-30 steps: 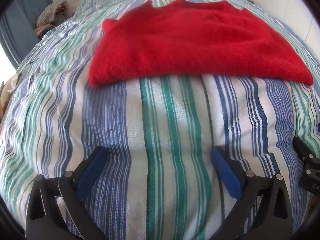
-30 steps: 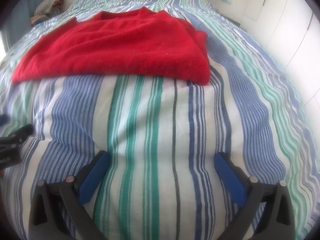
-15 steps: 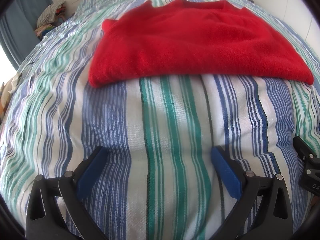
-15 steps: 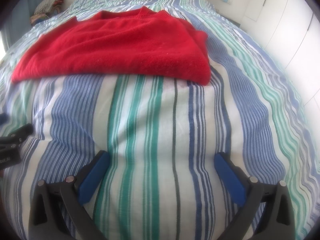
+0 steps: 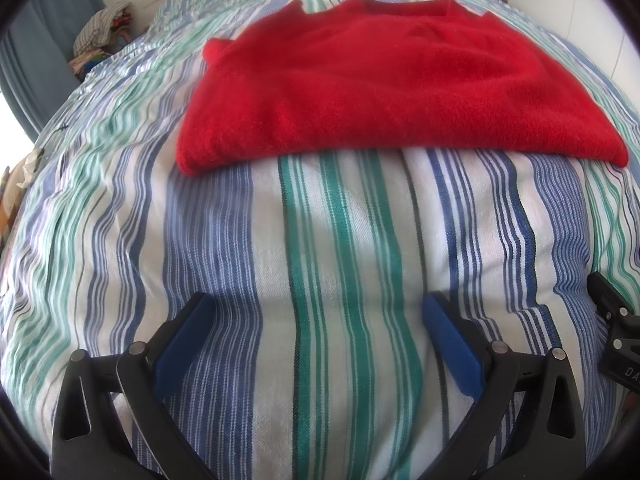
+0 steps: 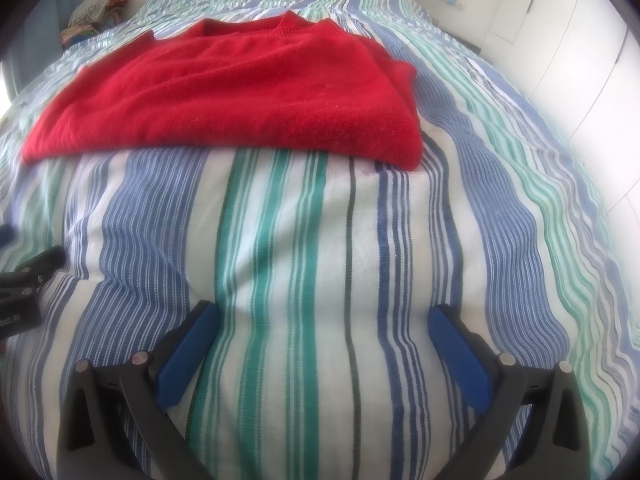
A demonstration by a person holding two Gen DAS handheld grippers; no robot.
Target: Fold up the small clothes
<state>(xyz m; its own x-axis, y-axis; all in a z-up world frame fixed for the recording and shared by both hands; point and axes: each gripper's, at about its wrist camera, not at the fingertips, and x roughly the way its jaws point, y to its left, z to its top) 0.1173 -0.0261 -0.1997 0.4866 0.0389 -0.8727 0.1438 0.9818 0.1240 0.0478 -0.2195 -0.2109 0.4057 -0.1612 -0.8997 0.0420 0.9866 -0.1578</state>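
Fuzzy red sweater (image 5: 384,88) lies flat on your bed, a soft knit with a ribbed collar at the far edge and its near hem forming a straight folded line. Under it the striped bedspread (image 5: 340,260) is woven cotton in blue, green and white bands. Your left gripper (image 5: 320,320) and right gripper (image 6: 324,328) both hover low over the bedspread with blue pads wide apart, holding nothing; the sweater is ahead of them, well apart.

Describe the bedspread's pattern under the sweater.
The bedspread has blue, green and white stripes, clearest in the right wrist view.
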